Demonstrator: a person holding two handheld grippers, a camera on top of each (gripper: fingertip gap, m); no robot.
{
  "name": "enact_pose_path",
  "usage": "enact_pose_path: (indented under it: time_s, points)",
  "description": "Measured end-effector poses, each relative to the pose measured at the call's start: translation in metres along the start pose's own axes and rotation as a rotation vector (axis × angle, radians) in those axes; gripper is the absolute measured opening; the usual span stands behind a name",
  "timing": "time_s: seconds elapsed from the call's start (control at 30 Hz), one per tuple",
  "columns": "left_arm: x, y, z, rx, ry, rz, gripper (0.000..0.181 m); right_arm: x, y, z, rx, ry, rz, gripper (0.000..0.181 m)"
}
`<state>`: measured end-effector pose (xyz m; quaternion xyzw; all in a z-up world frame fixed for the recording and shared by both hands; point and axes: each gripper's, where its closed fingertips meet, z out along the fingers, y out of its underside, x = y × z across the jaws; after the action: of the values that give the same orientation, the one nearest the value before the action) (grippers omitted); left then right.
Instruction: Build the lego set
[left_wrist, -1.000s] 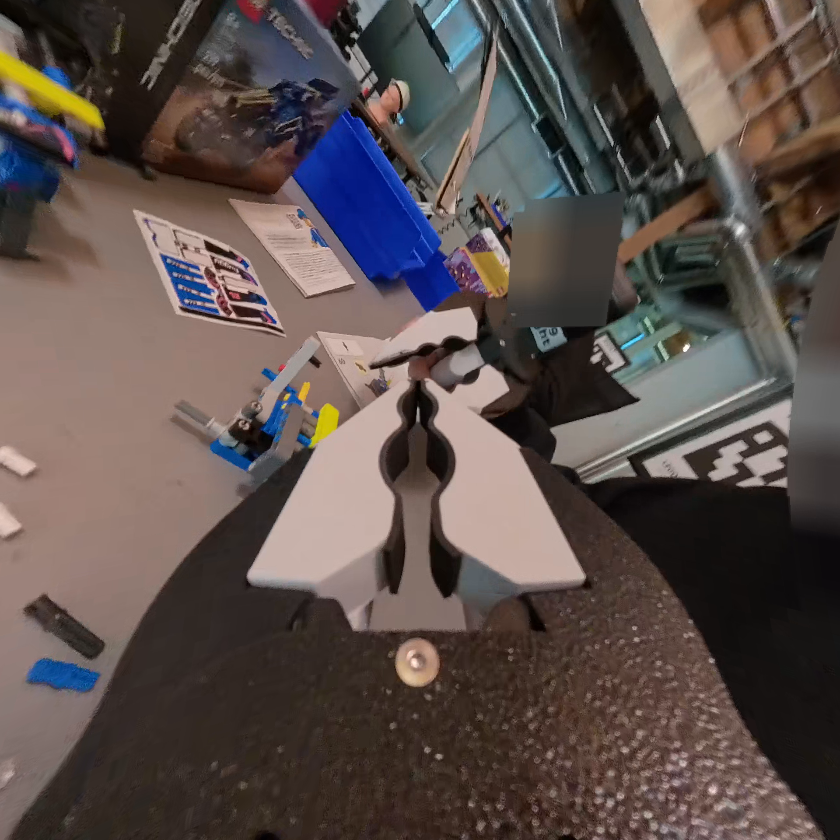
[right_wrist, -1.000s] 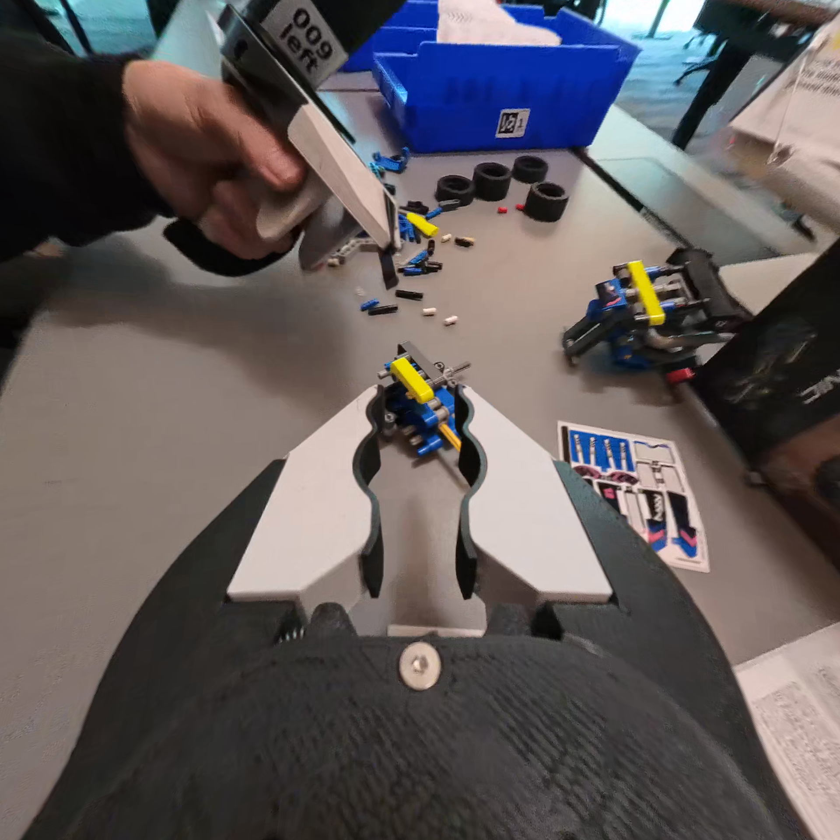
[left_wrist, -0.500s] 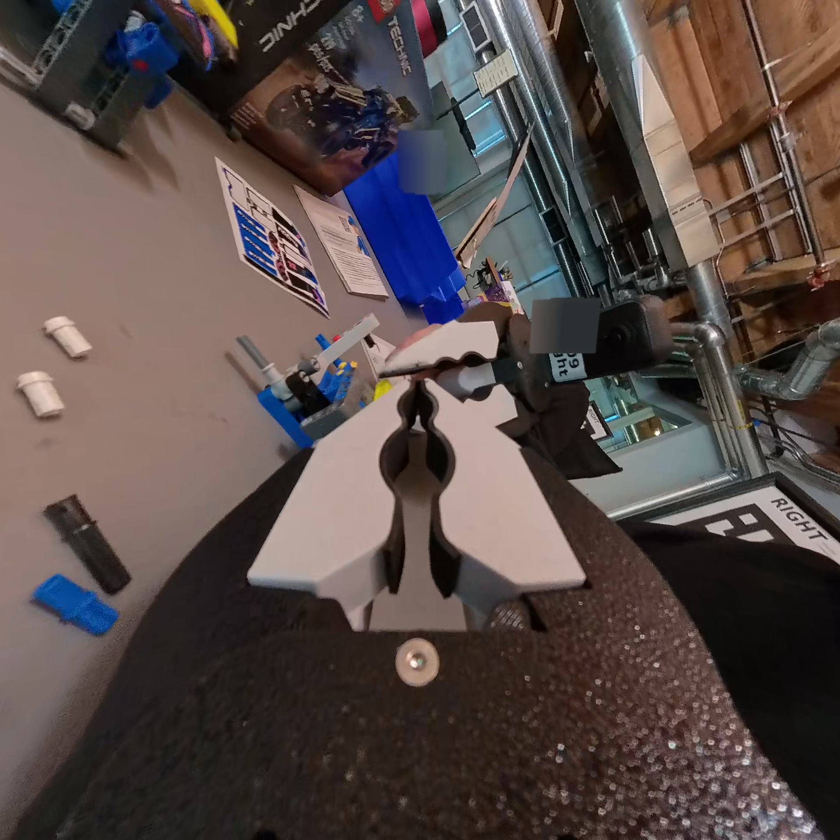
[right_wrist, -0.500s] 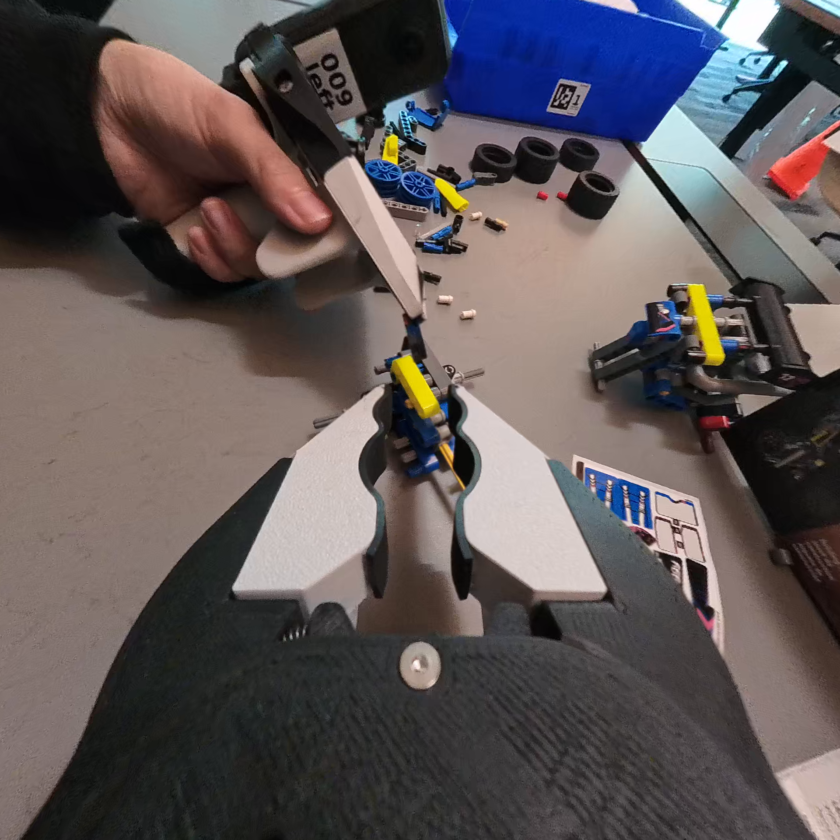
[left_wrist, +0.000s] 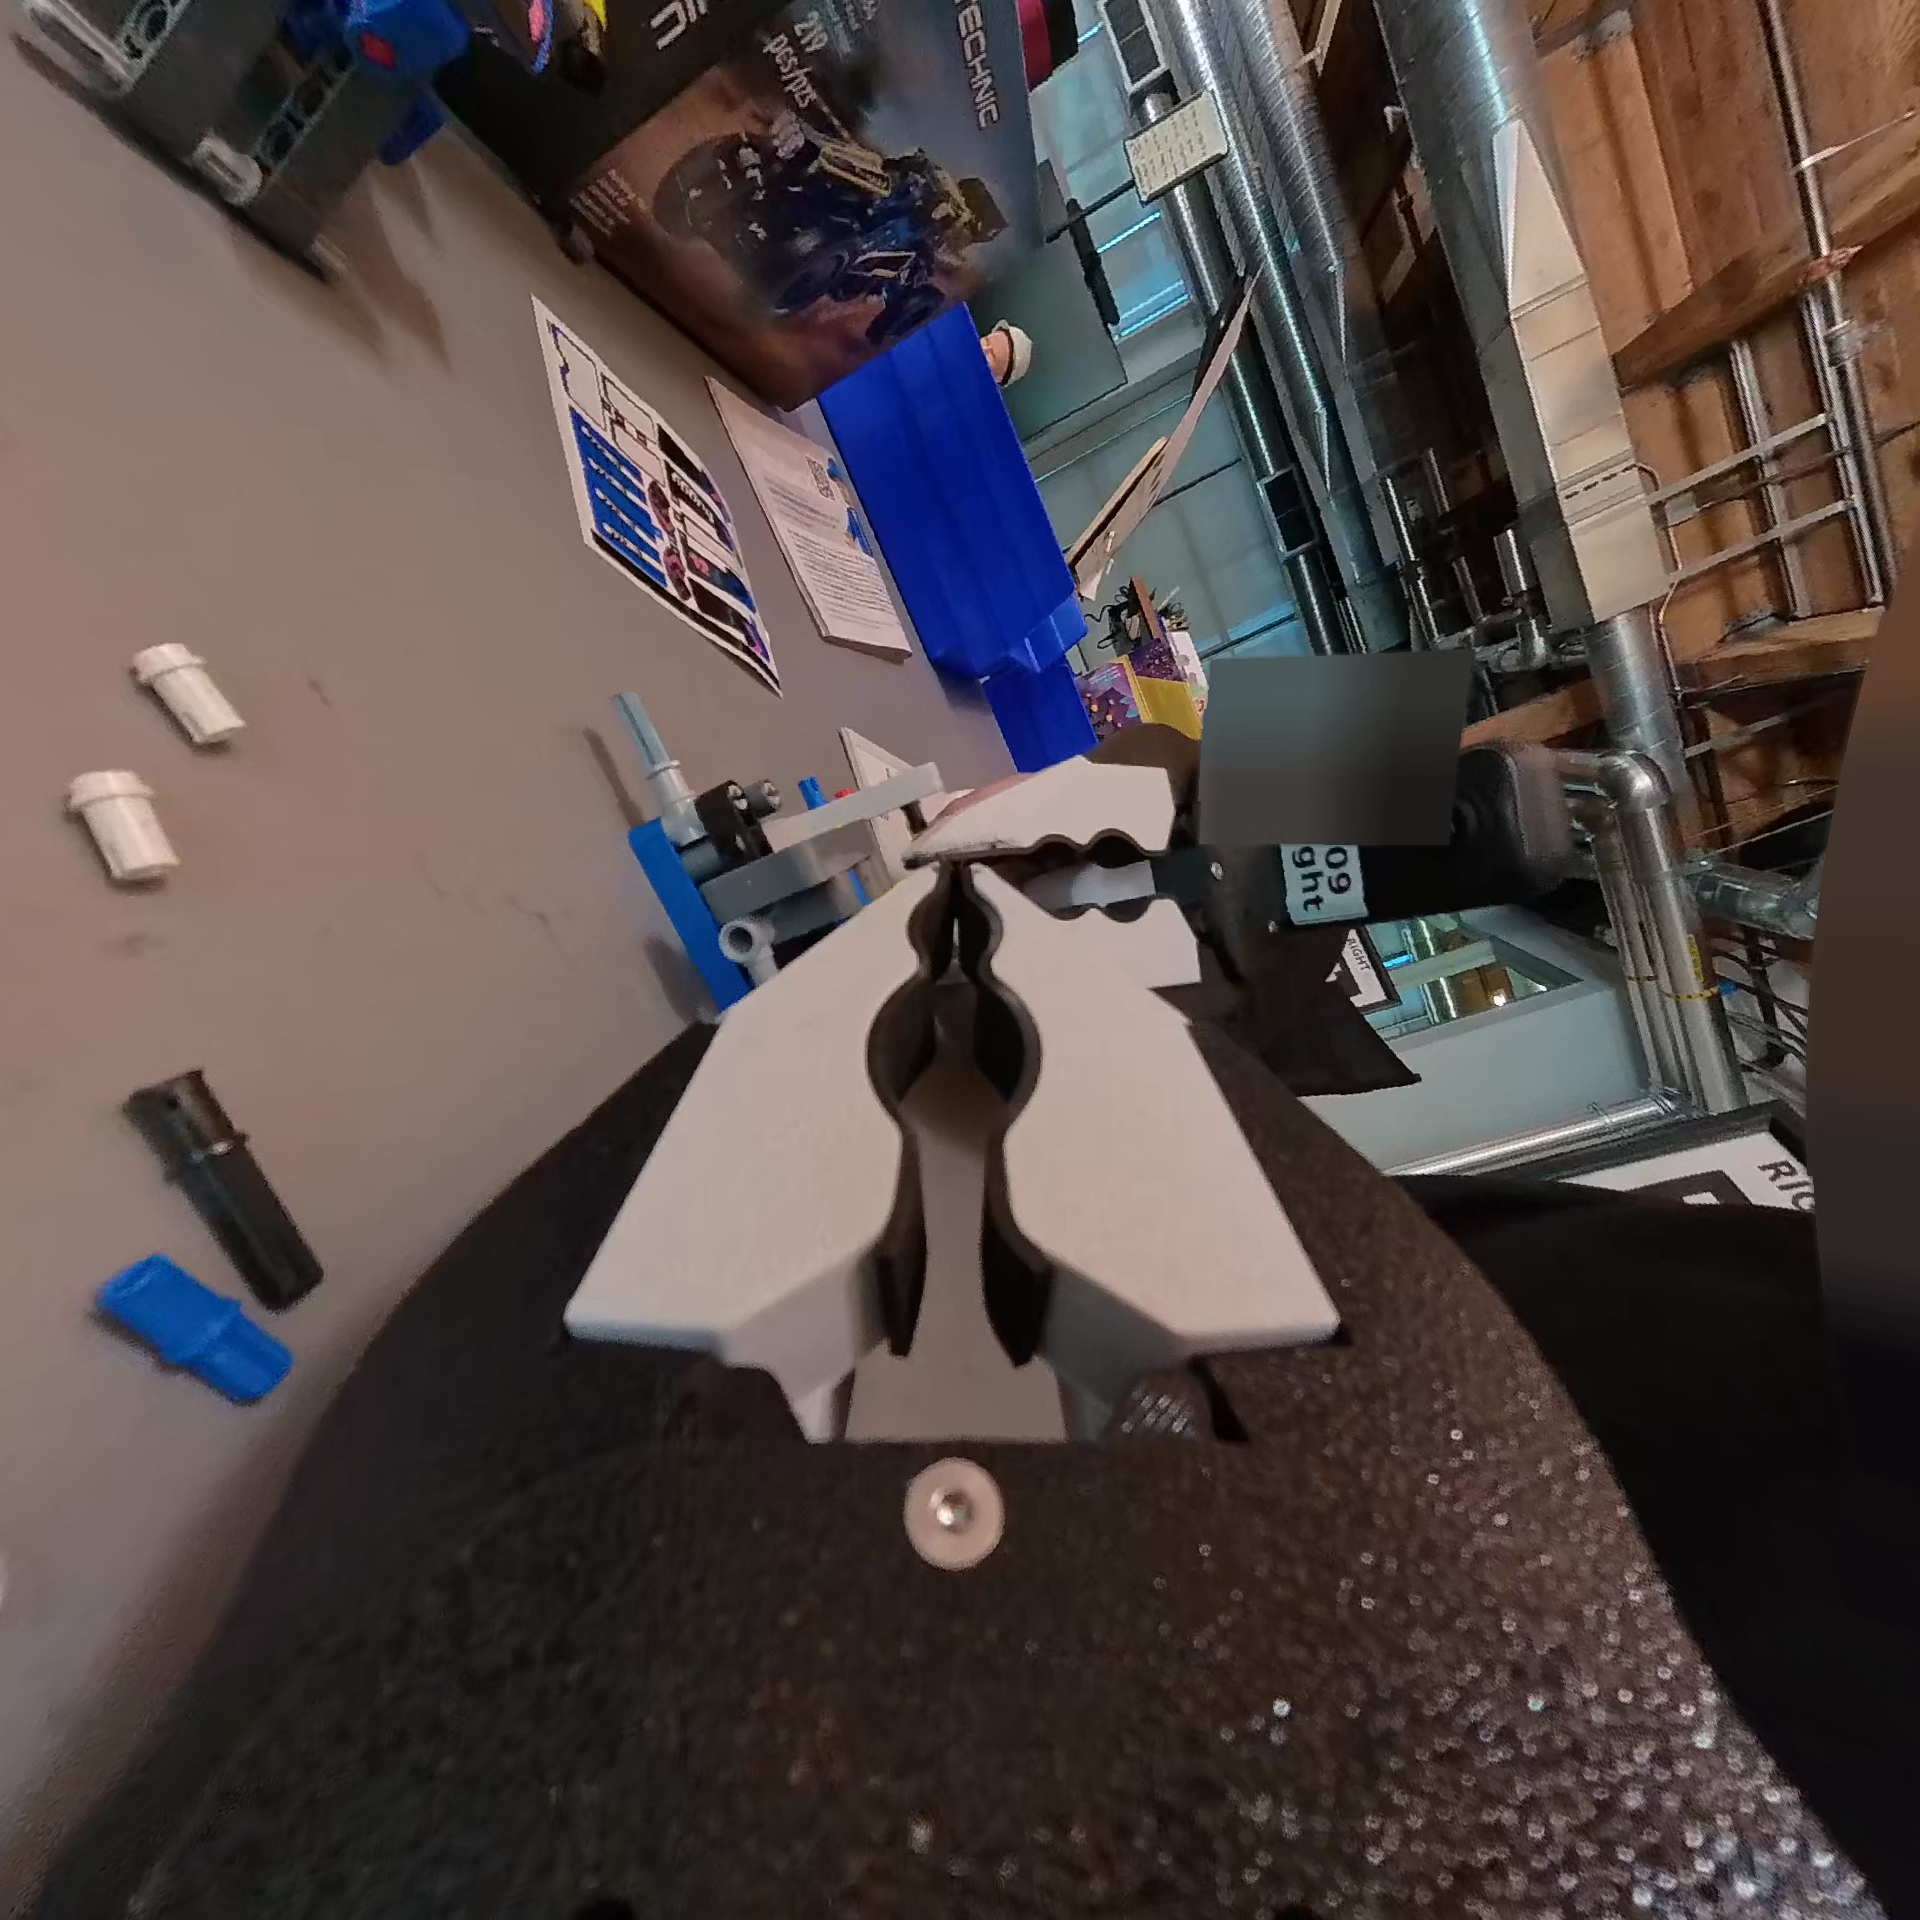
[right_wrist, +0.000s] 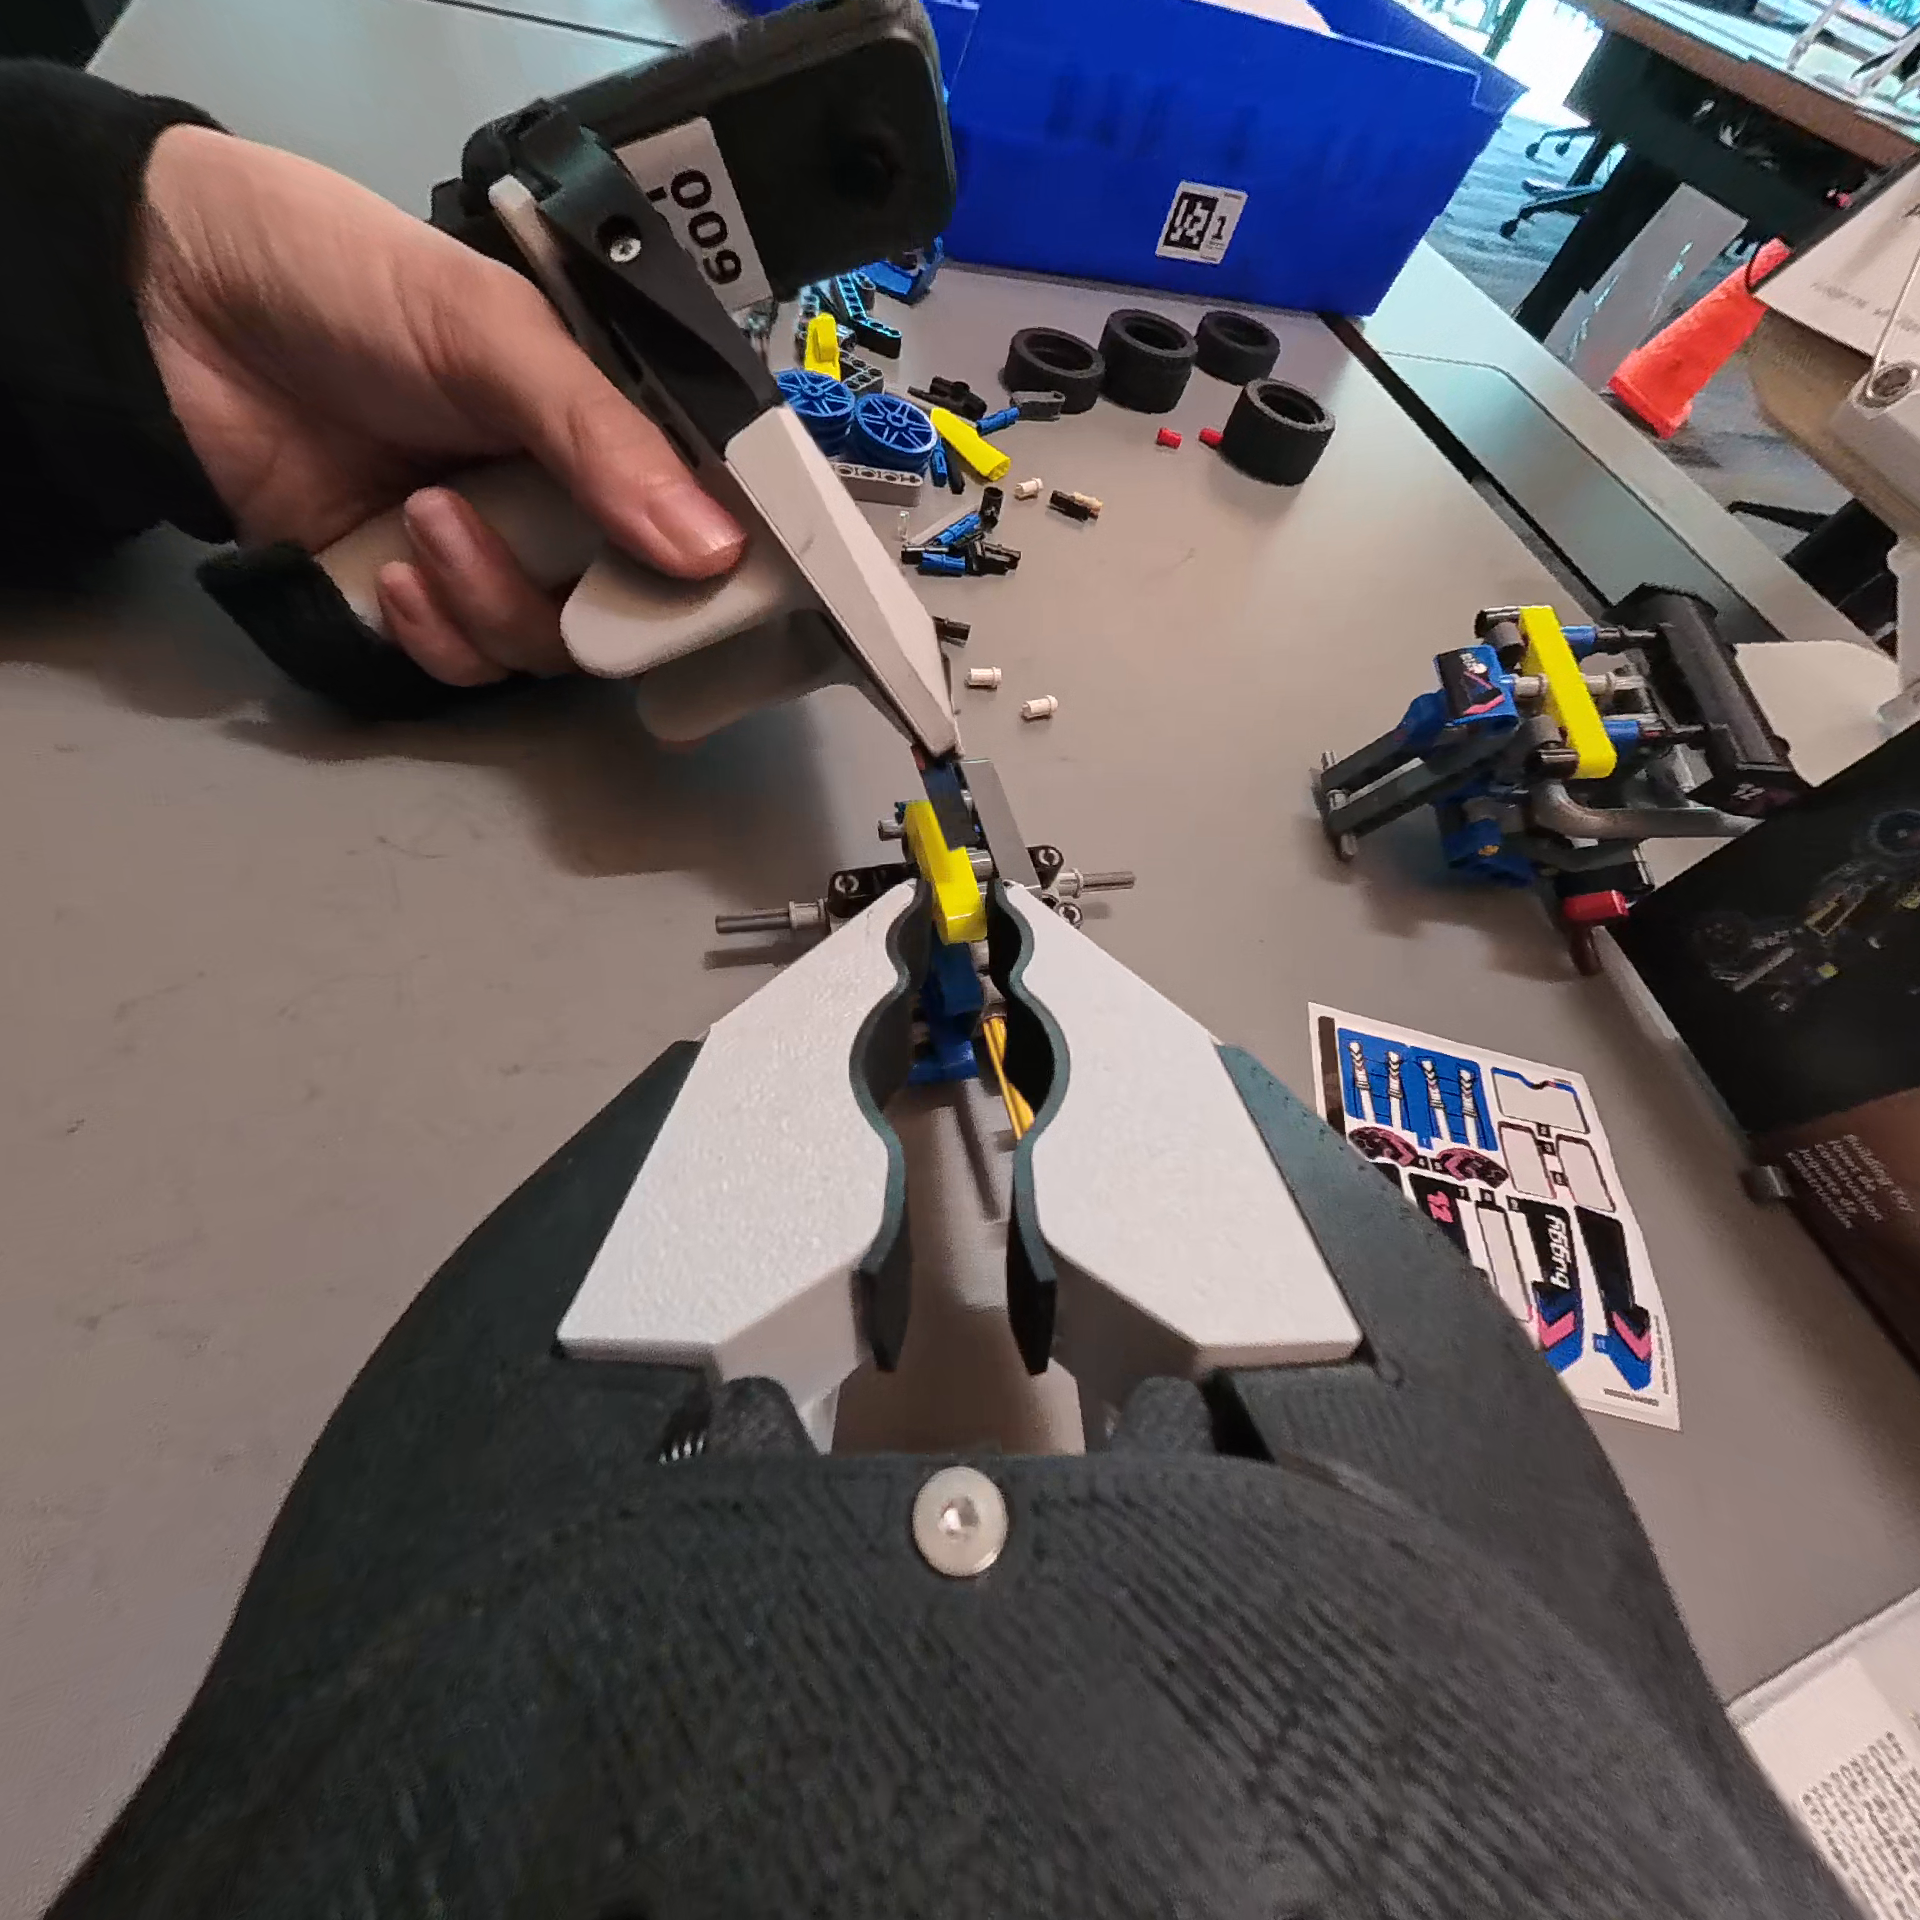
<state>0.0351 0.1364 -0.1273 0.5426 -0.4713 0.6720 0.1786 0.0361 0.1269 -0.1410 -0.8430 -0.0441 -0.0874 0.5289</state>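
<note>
1. A hand (right_wrist: 343, 395) is gripping the left hand-held gripper (right_wrist: 940, 740) at upper left of the right wrist view; its fingers are clenched on a small dark piece, the tip touching the top of the assembly (right_wrist: 951, 883).
2. The assembly, blue with a yellow beam, is standing on the grey table (right_wrist: 312, 1039) at centre; the right hand-held gripper (right_wrist: 951, 925) is grasping it between both fingers.
3. Loose parts (right_wrist: 935, 457) and four black tyres (right_wrist: 1153, 364) are lying beyond, in front of a blue bin (right_wrist: 1195, 135).
4. A second, larger build (right_wrist: 1538, 748) is sitting well apart at right.
5. A sticker sheet (right_wrist: 1496, 1205) is lying flat near the right finger.
</note>
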Motion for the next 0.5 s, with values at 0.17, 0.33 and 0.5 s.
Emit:
enact_pose_path:
  time_s: [0.17,0.33,0.5]
  points:
    - [-0.0029,0.0019,0.0033,-0.045,-0.031,-0.021,0.0,-0.0015,0.0002,0.0004,-0.004,0.011,-0.016,0.009]
    - [0.0023,-0.0034,0.0025,-0.1,-0.063,-0.002,0.0,-0.0021,0.0002,0.0003,-0.005,0.01,-0.016,0.02]
    - [0.0053,-0.0019,0.0047,-0.159,-0.061,-0.056,0.0,0.0047,-0.0063,-0.0059,0.052,0.027,0.029,0.02]
